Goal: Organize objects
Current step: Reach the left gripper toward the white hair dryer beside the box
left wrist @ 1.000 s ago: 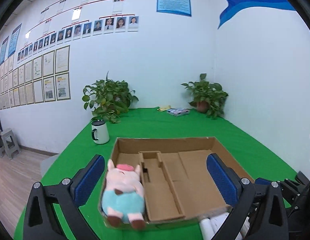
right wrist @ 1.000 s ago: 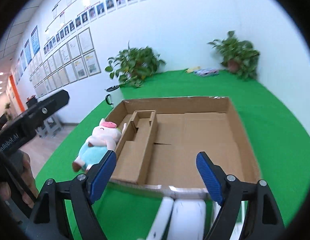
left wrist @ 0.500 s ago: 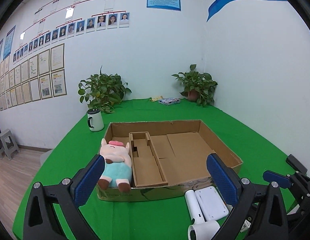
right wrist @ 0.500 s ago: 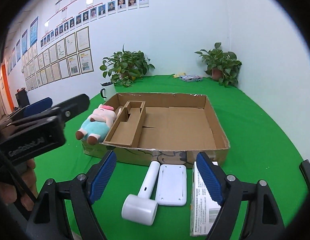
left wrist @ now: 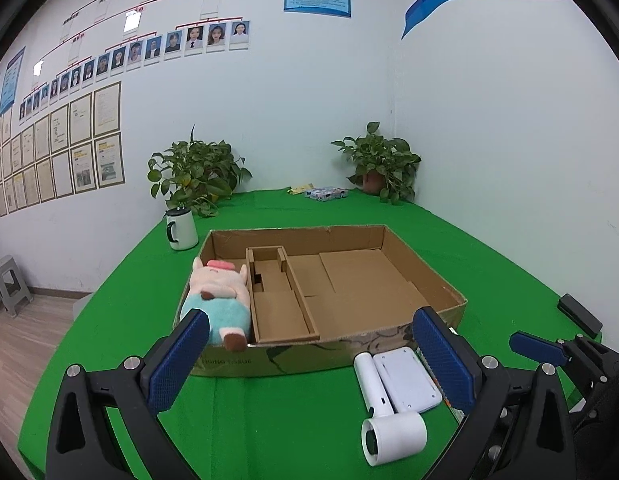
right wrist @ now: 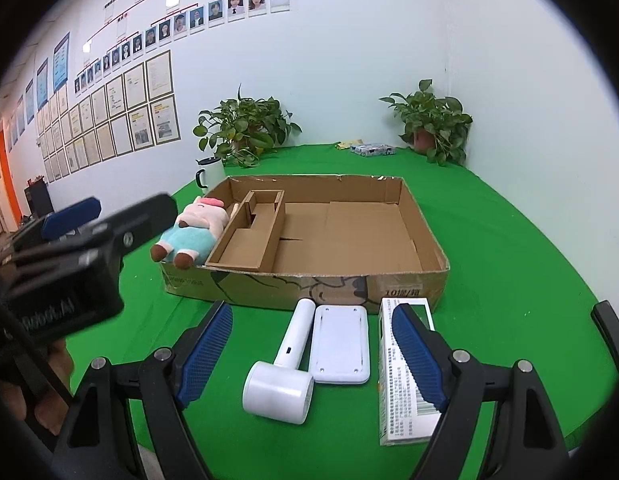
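A shallow cardboard box (left wrist: 425, 280) (right wrist: 427, 236) with inner dividers sits on the green table. A plush pig (left wrist: 219, 300) (right wrist: 191, 230) lies in its left compartment. In front of the box lie a white hair dryer (left wrist: 383, 408) (right wrist: 287, 364), a flat white device (left wrist: 407, 378) (right wrist: 341, 344) and a white carton (right wrist: 401, 384). My left gripper (left wrist: 309, 360) is open and empty, held in front of the box. My right gripper (right wrist: 311, 348) is open and empty, above the dryer and the flat device.
A white mug (left wrist: 181, 228) (right wrist: 209, 172) stands left of the box. Two potted plants (left wrist: 195, 176) (left wrist: 379, 160) and a small packet (left wrist: 325, 192) are at the table's far edge. The left gripper's body (right wrist: 69, 264) fills the left of the right wrist view.
Both grippers have pulled back from the box. The dryer, the flat device and the carton have come into full view in front of it. Both stay open.
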Motion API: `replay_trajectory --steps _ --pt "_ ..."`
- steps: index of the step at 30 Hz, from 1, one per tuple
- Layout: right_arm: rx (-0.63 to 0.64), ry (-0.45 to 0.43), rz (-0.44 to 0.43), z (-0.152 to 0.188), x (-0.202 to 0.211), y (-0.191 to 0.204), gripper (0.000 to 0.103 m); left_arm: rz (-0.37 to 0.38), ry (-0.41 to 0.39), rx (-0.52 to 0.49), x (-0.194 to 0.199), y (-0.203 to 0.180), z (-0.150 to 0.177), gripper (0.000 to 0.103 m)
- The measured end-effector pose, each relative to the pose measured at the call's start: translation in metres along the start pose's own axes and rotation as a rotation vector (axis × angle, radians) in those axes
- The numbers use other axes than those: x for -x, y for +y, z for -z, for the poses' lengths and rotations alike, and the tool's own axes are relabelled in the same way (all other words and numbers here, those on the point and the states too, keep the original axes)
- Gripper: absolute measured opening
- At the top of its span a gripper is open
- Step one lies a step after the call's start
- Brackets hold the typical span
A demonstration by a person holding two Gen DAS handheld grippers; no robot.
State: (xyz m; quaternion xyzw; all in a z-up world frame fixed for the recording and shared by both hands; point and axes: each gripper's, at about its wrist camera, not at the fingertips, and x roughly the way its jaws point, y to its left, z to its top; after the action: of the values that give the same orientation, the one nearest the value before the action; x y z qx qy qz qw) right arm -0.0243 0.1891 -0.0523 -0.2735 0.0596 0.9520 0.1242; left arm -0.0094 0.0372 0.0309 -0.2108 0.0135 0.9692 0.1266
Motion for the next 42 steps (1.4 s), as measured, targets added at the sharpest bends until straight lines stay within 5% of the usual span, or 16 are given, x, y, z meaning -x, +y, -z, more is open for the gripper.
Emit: replay_trajectory --steps 1,2,3,4,6,8,9,10,11,13,17,26,42 --pt "0.001 0.001 0.001 0.001 0.000 0.001 0.071 -0.002 -0.004 0.013 0.001 0.001 0.002 0.100" --pt "0.010 0.000 0.015 0.002 0.001 0.002 0.048 -0.008 -0.011 0.023 0.004 0.002 0.005 0.095" --pt "0.026 -0.003 0.040 0.002 0.001 0.003 0.018 -0.027 -0.020 0.034 0.006 0.003 0.006 0.072" --pt "0.041 -0.007 0.053 0.002 0.001 0.004 0.007 -0.043 -0.014 0.040 0.005 0.005 0.008 0.038" --pt "0.049 -0.013 0.041 0.001 0.001 0.002 0.006 -0.031 0.040 0.040 0.001 0.007 0.011 0.013" --pt "0.052 -0.002 0.034 -0.002 -0.003 0.000 0.009 -0.031 0.059 0.057 -0.005 0.010 0.013 0.018" --pt "0.053 0.010 0.042 -0.002 -0.006 -0.002 0.029 -0.042 0.051 0.070 -0.005 0.011 0.014 0.039" --pt "0.051 0.019 0.046 -0.003 -0.010 -0.004 0.045 -0.060 0.048 0.082 -0.006 0.013 0.014 0.084" --pt "0.046 0.020 0.038 -0.002 -0.013 -0.006 0.076 -0.074 0.035 0.094 -0.006 0.015 0.014 0.103" --pt "0.034 0.019 0.023 0.000 -0.016 -0.010 0.080 -0.086 -0.015 0.112 -0.004 0.019 0.015 0.101" --pt "0.028 0.029 0.002 0.005 -0.025 -0.015 0.080 -0.089 0.060 0.114 -0.023 0.027 0.012 0.101" --pt "0.051 0.020 -0.034 0.011 -0.035 -0.018 0.080 -0.037 0.093 0.081 -0.048 0.023 0.015 0.101" --pt "0.043 0.040 -0.085 0.022 -0.051 -0.027 0.080 0.141 0.274 0.129 -0.107 0.037 0.041 0.101"
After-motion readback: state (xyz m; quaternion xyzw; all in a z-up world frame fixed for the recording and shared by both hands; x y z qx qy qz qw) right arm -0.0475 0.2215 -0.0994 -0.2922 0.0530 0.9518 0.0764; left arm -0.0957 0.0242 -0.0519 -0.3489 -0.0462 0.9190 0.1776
